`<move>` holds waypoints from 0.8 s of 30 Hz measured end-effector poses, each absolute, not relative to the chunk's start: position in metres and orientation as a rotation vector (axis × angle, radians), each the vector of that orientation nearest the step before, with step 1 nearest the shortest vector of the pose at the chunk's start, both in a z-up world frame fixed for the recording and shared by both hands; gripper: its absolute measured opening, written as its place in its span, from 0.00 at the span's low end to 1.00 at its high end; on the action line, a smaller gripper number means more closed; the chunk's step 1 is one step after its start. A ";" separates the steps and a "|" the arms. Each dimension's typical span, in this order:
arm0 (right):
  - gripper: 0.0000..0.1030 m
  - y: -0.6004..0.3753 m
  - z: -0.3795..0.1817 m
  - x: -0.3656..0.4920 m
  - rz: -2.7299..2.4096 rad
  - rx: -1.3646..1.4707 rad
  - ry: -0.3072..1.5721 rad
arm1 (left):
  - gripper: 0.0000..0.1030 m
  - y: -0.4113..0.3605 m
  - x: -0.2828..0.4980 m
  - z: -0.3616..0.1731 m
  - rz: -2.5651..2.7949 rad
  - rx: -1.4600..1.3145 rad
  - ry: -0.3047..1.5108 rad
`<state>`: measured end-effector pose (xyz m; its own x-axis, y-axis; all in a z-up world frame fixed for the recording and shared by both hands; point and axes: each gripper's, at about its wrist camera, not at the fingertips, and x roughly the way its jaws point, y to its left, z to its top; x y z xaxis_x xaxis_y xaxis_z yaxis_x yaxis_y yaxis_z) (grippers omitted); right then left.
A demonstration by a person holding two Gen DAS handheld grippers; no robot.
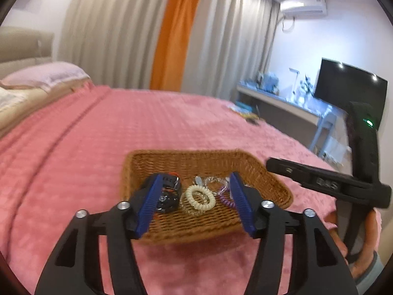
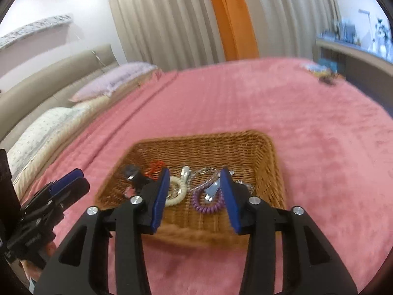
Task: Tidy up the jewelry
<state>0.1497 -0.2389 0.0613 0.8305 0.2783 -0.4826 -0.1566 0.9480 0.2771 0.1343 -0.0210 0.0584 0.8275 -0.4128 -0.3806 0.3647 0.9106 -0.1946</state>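
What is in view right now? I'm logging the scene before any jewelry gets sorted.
wicker basket: 1, brown, on the bed
cream coil band: 1, basket middle
purple coil band: 1, basket right of cream
clear coil band: 1, behind the purple one
black watch: 1, basket left
blanket: 1, pink, covering the bed
pillows: 2, pale, at the headboard
curtains: grey with an orange strip
television: 1, black, far right
air conditioner: 1, white, on the wall
left gripper: open, over the basket
right gripper: open, over the basket

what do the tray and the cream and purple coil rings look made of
Tray: woven wicker or rattan, matte brown, with a visible weave. Cream ring and purple ring: probably glossy plastic, wound like phone cord.
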 end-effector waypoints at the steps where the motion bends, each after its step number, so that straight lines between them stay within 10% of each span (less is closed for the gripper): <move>1: 0.43 -0.238 0.064 0.132 0.222 0.220 0.507 | 0.70 -0.018 0.127 0.061 -0.396 -0.130 0.410; 24: 0.50 -0.207 0.019 0.015 0.037 0.009 0.326 | 0.87 -0.012 0.031 0.020 -0.156 -0.094 0.364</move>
